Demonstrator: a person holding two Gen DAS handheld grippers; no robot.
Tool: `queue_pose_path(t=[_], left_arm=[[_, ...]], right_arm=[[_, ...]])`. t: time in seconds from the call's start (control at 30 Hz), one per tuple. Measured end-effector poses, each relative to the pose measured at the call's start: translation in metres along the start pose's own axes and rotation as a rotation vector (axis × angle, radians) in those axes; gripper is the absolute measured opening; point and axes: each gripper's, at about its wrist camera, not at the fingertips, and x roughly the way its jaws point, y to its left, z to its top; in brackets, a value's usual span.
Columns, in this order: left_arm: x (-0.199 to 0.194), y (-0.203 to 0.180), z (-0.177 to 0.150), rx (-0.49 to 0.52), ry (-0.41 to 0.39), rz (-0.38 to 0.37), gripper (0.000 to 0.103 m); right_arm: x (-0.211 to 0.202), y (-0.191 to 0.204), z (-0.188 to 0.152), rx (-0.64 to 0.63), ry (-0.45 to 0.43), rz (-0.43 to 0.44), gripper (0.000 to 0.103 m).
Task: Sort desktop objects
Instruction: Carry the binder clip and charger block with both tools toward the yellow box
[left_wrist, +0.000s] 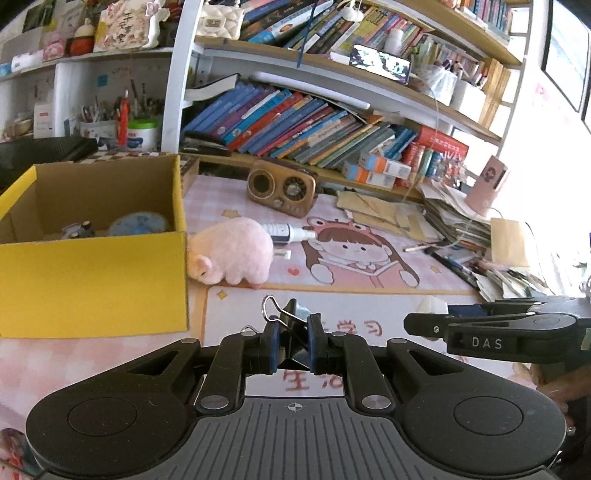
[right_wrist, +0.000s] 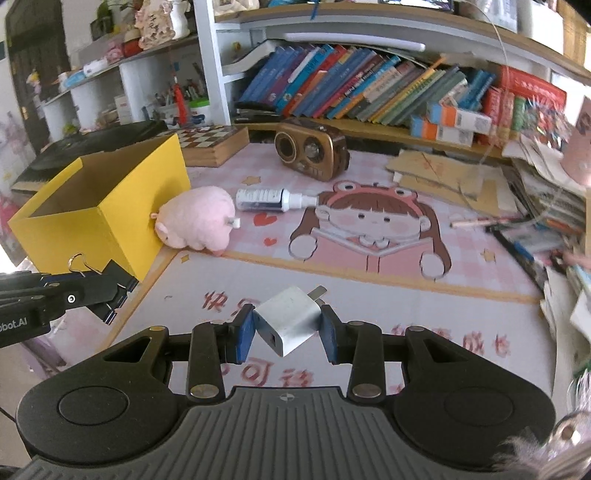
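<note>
My left gripper (left_wrist: 291, 341) is shut on a black binder clip (left_wrist: 291, 321) with silver wire handles, held above the pink desk mat (left_wrist: 369, 306); the clip also shows in the right wrist view (right_wrist: 110, 286). My right gripper (right_wrist: 287, 326) is shut on a white plug charger (right_wrist: 290, 319), tilted, prongs pointing away. A yellow cardboard box (left_wrist: 92, 280), open at the top, stands to the left and holds a blue round thing (left_wrist: 138, 224) and small items. A pink plush pig (left_wrist: 231, 254) lies against the box's right side, with a white spray bottle (left_wrist: 288, 232) behind it.
A brown retro radio (left_wrist: 282, 186) stands at the back of the mat. Shelves of books (left_wrist: 295, 122) rise behind. Piles of papers and envelopes (left_wrist: 454, 221) crowd the right side. A chessboard box (right_wrist: 210, 142) sits behind the yellow box.
</note>
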Motion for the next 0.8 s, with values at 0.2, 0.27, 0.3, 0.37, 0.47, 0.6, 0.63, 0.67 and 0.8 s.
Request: queue_pose_path(t=[0.2,0.27,0.3,0.37,0.47,0.6,0.63,0.67,0.8], left_arm=[[-0.026,0.021,-0.009,0.026,0.0,-0.025,0.013],[-0.035,0.028,-0.014,0.03,0.005,-0.029,0.014],[-0.039,0.031,-0.016,0.029,0.006,-0.03,0.014],[-0.048,0.039,-0.019,0.026,0.006,-0.032,0.014],[-0.059,0.048,-0.026,0.026,0.009,-0.037,0.014],[-0.074,0.058,-0.036,0.038,0.019,-0.05,0.013],[-0.078,0.061,-0.039,0.038,0.02,-0.052,0.013],[-0.081,0.063,-0.041,0.038,0.021,-0.053,0.013],[-0.093,0.074,-0.047,0.028,0.014,-0.045,0.013]], right_arm=[[-0.012,0.034,-0.015,0.012,0.013,-0.013,0.035],[-0.015,0.046,-0.02,0.014,0.019,-0.016,0.035],[-0.016,0.052,-0.024,0.015,0.023,-0.019,0.035],[-0.02,0.065,-0.03,0.017,0.028,-0.023,0.035],[-0.025,0.084,-0.039,0.015,0.036,-0.022,0.035],[-0.033,0.105,-0.051,0.018,0.039,-0.02,0.035],[-0.035,0.11,-0.054,0.021,0.038,-0.019,0.035],[-0.037,0.115,-0.056,0.022,0.039,-0.018,0.035],[-0.041,0.131,-0.064,0.023,0.042,-0.007,0.035]])
